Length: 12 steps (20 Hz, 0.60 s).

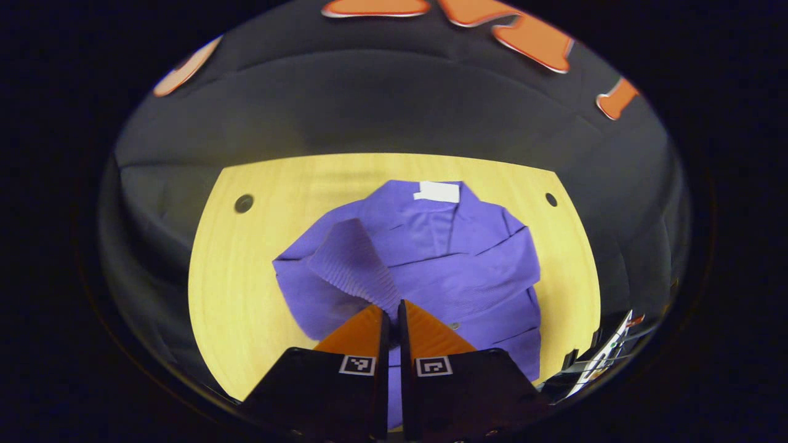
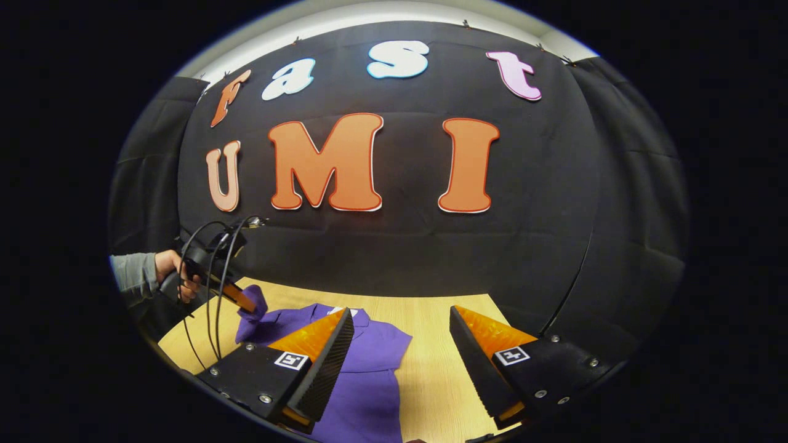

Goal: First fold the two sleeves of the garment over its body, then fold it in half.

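Cardigan (image 1: pixel 431 258) lies flat on the worktop (image 1: pixel 246 289), soft, light, floppy knit. Left claw (image 1: pixel 394 314) is clenched on the left sleeve (image 1: pixel 354 261), lifting its cuff over the body. Right claw (image 2: pixel 400 344) hangs released above; the far sleeve's cuff looks the best hold.

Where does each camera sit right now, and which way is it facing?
Left gripper view: rides the left claw, above the table, looking down at the purple garment; its fingers pinch a raised sleeve.
Right gripper view: rides the right claw, low over the table, facing the booth wall; fingers spread, nothing between them. A hand and grey sleeve hold the left claw at left.
Shared: garment, table, left claw pinching the sleeve.
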Available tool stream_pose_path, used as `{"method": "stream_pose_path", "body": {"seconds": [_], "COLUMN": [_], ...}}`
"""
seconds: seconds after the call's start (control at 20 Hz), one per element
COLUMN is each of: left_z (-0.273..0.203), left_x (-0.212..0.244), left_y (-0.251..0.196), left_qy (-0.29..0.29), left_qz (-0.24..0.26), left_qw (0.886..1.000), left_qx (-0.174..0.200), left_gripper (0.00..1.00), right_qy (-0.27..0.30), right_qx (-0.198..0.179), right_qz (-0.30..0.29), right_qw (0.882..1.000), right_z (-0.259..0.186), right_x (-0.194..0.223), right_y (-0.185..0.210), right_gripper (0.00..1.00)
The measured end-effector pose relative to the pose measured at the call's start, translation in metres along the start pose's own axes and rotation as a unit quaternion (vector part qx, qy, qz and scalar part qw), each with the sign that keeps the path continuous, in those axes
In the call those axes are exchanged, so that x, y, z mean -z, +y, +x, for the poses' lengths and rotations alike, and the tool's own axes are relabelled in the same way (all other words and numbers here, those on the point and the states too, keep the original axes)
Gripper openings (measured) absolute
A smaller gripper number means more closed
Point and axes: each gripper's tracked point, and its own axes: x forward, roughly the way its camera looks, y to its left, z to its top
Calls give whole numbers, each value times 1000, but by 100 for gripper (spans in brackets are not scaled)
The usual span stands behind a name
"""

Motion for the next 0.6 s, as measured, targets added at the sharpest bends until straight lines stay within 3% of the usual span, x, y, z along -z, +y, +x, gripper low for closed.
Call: {"method": "stream_pose_path", "body": {"seconds": [0.25, 0.45, 0.5, 0.6], "left_z": [40, 69, 74, 81], "left_x": [-8, -14, -15, -15], "left_y": [-93, -135, -144, -163], "left_qy": [13, 21, 20, 12], "left_qz": [51, 89, 98, 110], "left_qw": [998, 995, 994, 992], "left_qx": [25, 32, 37, 52], "left_gripper": [10, 10, 12, 26], "right_qy": [1, 5, 5, 7], "right_qx": [10, 16, 16, 19], "right_qz": [13, 11, 12, 15], "right_qw": [1000, 1000, 1000, 1000], "right_z": [4, 7, 6, 7], "right_x": [-2, 1, 1, 4], "right_y": [-30, -48, -51, -56], "right_gripper": [94, 94, 94, 94]}}
